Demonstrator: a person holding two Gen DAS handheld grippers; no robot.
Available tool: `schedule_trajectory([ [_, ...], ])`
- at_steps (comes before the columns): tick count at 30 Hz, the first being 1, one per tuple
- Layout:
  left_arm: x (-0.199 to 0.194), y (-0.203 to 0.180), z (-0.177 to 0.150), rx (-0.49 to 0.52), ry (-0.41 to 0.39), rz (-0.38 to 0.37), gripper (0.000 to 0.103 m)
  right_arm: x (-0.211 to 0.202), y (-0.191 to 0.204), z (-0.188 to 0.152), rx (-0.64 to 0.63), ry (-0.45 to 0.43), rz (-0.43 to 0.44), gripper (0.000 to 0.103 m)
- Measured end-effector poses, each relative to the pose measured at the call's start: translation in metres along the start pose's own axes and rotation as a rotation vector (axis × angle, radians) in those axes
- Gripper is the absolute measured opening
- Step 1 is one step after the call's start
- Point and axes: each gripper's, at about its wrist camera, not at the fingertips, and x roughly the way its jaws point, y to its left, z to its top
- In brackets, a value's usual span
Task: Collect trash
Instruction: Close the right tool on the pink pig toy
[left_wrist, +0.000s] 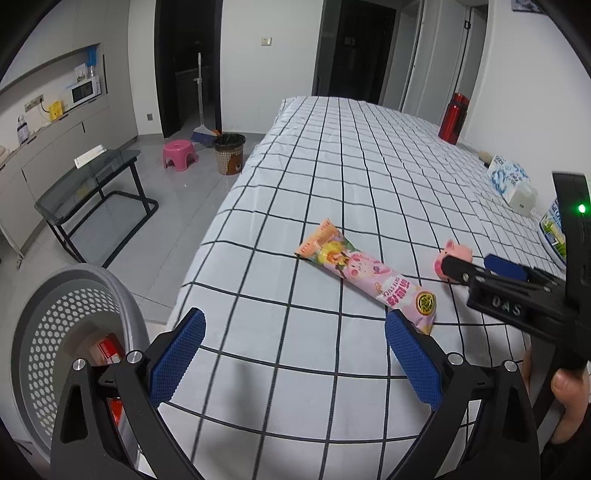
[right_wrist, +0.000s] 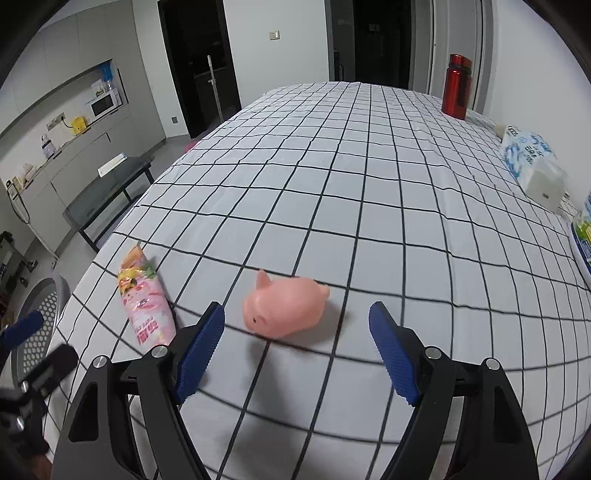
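left wrist view: left gripper (left_wrist: 293, 354) jaws wide apart, nothing between them, snack wrapper (left_wrist: 365, 277) flat on the checked bed (left_wrist: 351, 166) just ahead. right gripper (right_wrist: 297, 349) also spread, pink pig toy (right_wrist: 284, 312) lying just ahead.

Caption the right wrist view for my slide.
Open right gripper nears pink pig toy on checked tablecloth, snack wrapper alongside.

On the checked cloth (left_wrist: 332, 177) the snack wrapper (left_wrist: 365, 273) lies left of the toy pig (right_wrist: 284, 310), a bottle (right_wrist: 457, 86) far behind at the right, tissue pack (right_wrist: 528, 151) nearer, perforated basket (left_wrist: 74, 332) off the left edge
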Motion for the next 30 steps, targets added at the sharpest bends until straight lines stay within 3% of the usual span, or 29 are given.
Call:
schedule_trajectory([
  [9,0.005,-0.007,-0.002,0.005,0.012,0.008,0.096,0.012,0.006,0.003,-0.024,0.026,-0.011,0.076],
  [12,0.006,-0.007,-0.002,0.006,0.017,0.008,0.096,0.012,0.008,0.002,-0.035,0.024,-0.022,0.055],
  [14,0.007,-0.009,-0.002,0.005,0.019,0.008,0.096,0.014,0.009,0.001,-0.043,0.029,-0.027,0.047],
  [22,0.007,-0.012,0.0,-0.003,0.025,-0.002,0.096,0.001,0.0,-0.004,0.005,0.01,-0.008,0.047],
  [30,0.016,-0.024,0.011,-0.047,0.036,-0.012,0.096,-0.036,-0.017,-0.022,0.057,-0.042,-0.079,0.047],
])
